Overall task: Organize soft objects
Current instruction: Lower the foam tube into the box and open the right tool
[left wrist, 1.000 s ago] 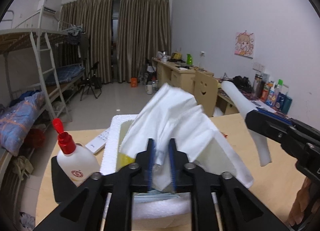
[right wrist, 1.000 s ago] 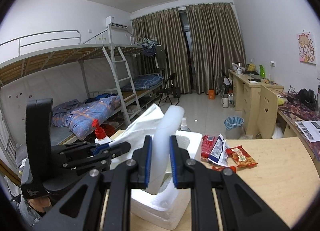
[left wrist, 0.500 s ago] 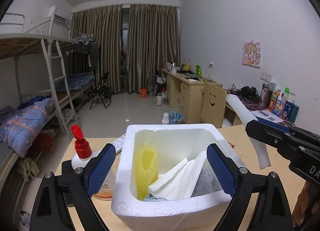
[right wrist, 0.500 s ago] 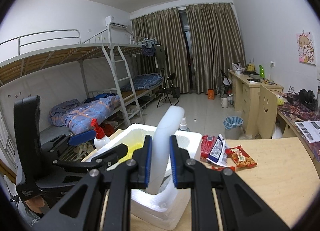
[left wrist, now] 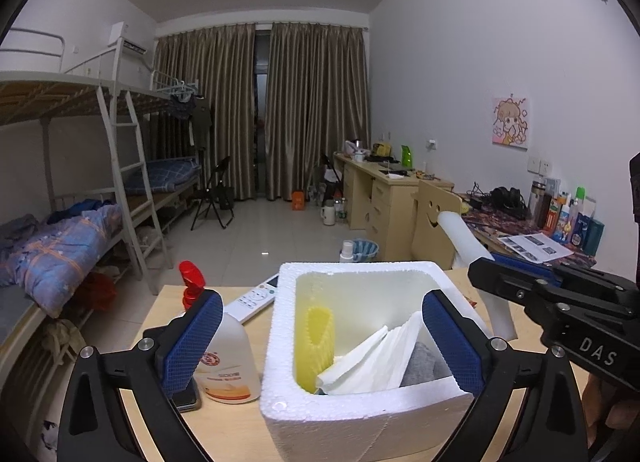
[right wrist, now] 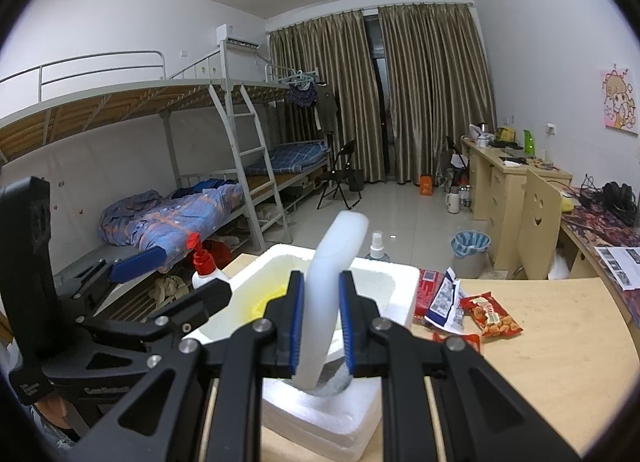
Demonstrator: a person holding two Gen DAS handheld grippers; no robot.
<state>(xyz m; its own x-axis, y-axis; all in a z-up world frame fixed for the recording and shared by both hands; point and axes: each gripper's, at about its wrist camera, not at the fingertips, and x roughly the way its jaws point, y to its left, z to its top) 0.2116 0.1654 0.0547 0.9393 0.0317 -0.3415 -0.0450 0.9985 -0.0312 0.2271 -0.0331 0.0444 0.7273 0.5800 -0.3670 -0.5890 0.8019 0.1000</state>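
Released a second ago, white tissue [left wrist: 378, 358] now lies inside the foam box [left wrist: 360, 418] beside yellow netting [left wrist: 318, 342]. Left gripper [left wrist: 320, 346] is spreading wide, empty, astride the box. Right gripper [right wrist: 320, 326] pinches a white foam strip [right wrist: 334, 286] above the box.

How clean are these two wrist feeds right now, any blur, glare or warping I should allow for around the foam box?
Left wrist view: sharp and evenly lit, no glare; the foam box is crisp, fisheye bends the walls, corners vignette black. Right wrist view: equally sharp; the white foam strip in the right gripper hides part of the box, and the bunk rails curve.
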